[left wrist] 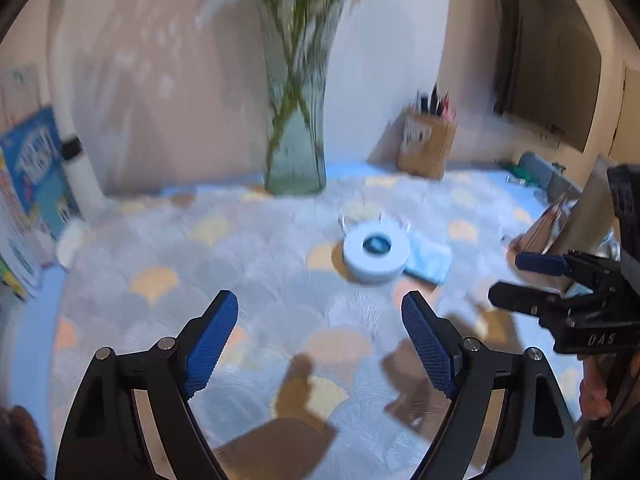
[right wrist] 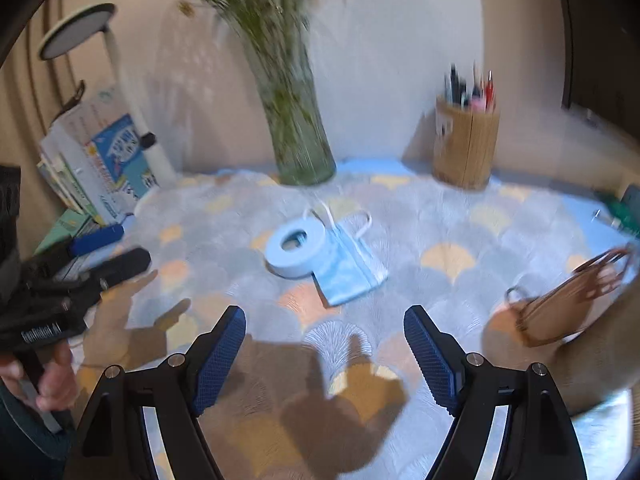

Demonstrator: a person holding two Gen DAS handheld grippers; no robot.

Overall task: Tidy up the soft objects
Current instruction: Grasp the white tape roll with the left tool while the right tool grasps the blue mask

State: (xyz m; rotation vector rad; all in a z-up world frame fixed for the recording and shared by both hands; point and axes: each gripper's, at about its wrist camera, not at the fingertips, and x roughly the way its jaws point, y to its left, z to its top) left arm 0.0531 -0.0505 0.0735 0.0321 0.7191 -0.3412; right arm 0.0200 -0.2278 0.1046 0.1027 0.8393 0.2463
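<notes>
A light blue face mask [right wrist: 352, 272] lies flat on the patterned tablecloth [right wrist: 460, 220], its near-left corner tucked under a white tape roll [right wrist: 298, 248]. The left wrist view shows the same roll [left wrist: 376, 254] and mask [left wrist: 430, 260] ahead and slightly right. A bundle of brown masks [right wrist: 560, 304] stands at the right, leaning on a tan upright surface. My left gripper [left wrist: 320, 304] is open and empty, short of the roll. My right gripper [right wrist: 324, 316] is open and empty, just short of the blue mask. Each gripper shows in the other's view: right gripper [left wrist: 516, 280], left gripper [right wrist: 120, 248].
A glass vase [left wrist: 296, 140] of flowers stands at the back centre against the wall. A wooden pen holder [right wrist: 466, 148] is at the back right. Books [right wrist: 100, 160] and a white desk lamp [right wrist: 76, 32] fill the back left. Small green items [right wrist: 624, 216] lie far right.
</notes>
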